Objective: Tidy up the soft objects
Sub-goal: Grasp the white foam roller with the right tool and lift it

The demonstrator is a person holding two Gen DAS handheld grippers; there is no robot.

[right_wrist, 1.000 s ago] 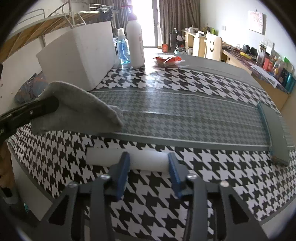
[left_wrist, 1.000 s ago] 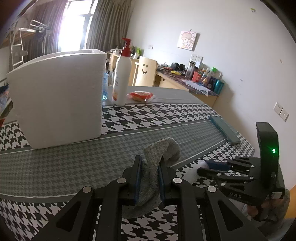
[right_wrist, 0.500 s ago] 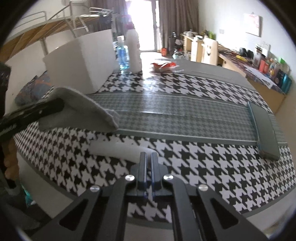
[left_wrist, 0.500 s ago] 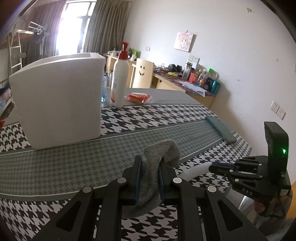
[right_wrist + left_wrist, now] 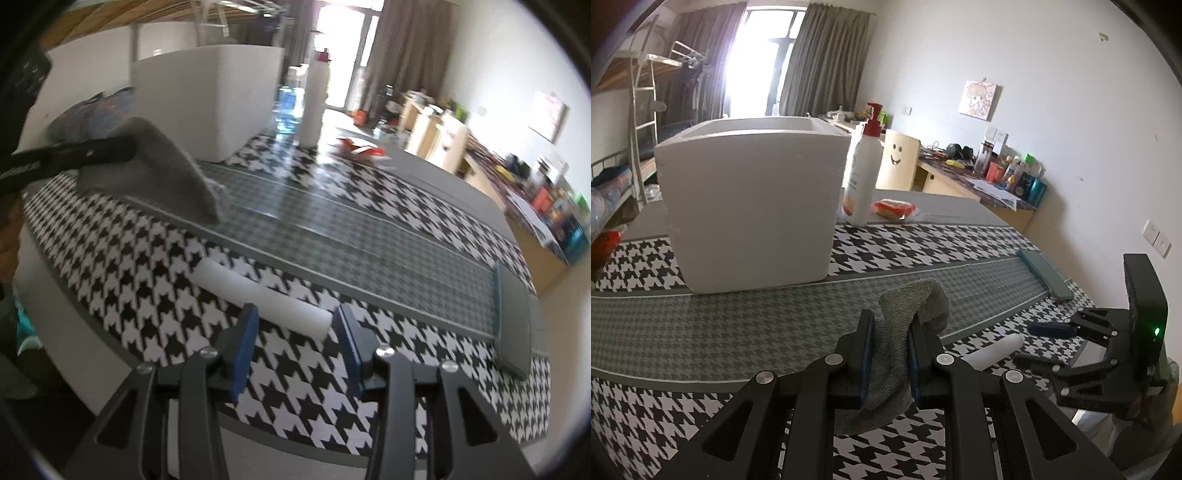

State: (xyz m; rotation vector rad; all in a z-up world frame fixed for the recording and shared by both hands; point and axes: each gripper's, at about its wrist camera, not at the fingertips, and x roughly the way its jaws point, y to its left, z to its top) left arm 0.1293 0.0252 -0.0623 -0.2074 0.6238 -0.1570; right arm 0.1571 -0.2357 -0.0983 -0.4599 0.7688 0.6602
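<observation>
Houndstooth table (image 5: 701, 332), white bin (image 5: 753, 210), left hand-held gripper (image 5: 888, 354) clamping sock (image 5: 908, 314), right hand-held gripper (image 5: 295, 338) opening.

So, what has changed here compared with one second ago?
The right gripper closed empty just short of the white foam roll, rolled a little, and its jaws are now opening again around the near end of the roll, without touching it. The left gripper stays shut on the grey sock and has drifted slightly toward the white box. The roll lies where it was.
</observation>
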